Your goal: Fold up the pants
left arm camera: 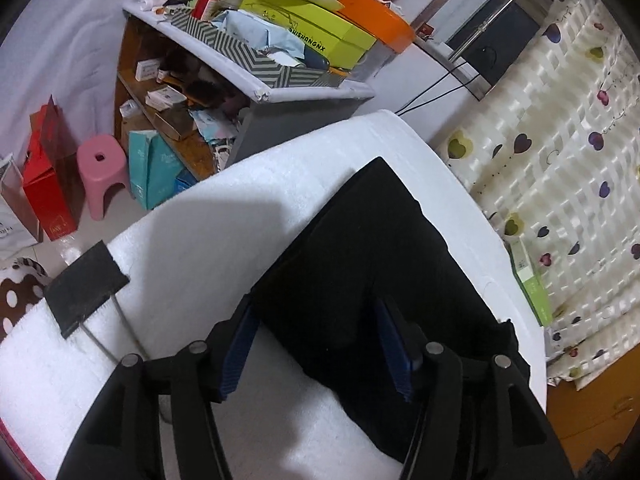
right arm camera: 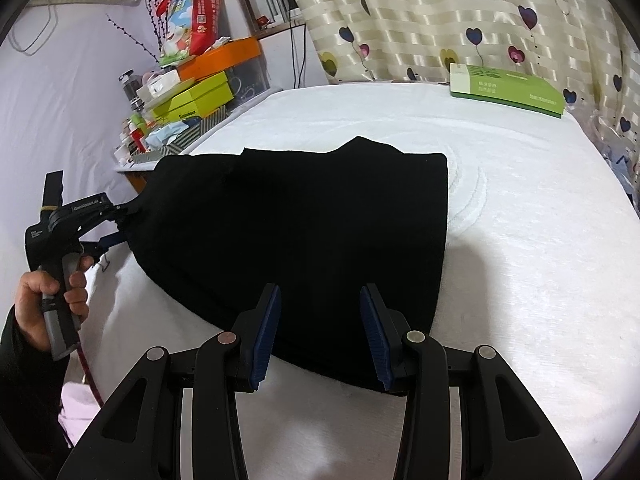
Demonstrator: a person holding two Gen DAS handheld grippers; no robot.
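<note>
Room: cluttered bedroom with a cream curtain printed with purple hearts [right arm camera: 460, 12] behind the white textured bed cover [right arm camera: 520, 240], which serves as the landmark.
Bed cover: white, fills the middle of both views.
Pants: folded black fabric pants [right arm camera: 304, 224] lie flat near the middle of the bed cover; their left corner is lifted off it, over the left edge.
Shelf: wooden shelf unit piled with boxes [left arm camera: 192, 92] stands beyond the bed cover's far left edge.
Box: flat green cardboard box [right arm camera: 508, 88] rests on the bed cover's far right corner, against the curtain.
Stool: small pink plastic stool [left arm camera: 100, 172] on the floor left of the bed cover, near the shelf.
Right gripper: black two-finger right gripper with blue pads [right arm camera: 320, 332] hovers over the near edge of the pants; jaws spread wide, both fingertips above the black fabric, nothing between them.
Left gripper: black left gripper [right arm camera: 122, 222], held by a hand [right arm camera: 48, 288] at the bed cover's left edge. From the right wrist view its tips meet the raised corner of the pants, pinching it; in its own view the blue pads [left arm camera: 240, 344] stand apart with black fabric ahead and between them.
</note>
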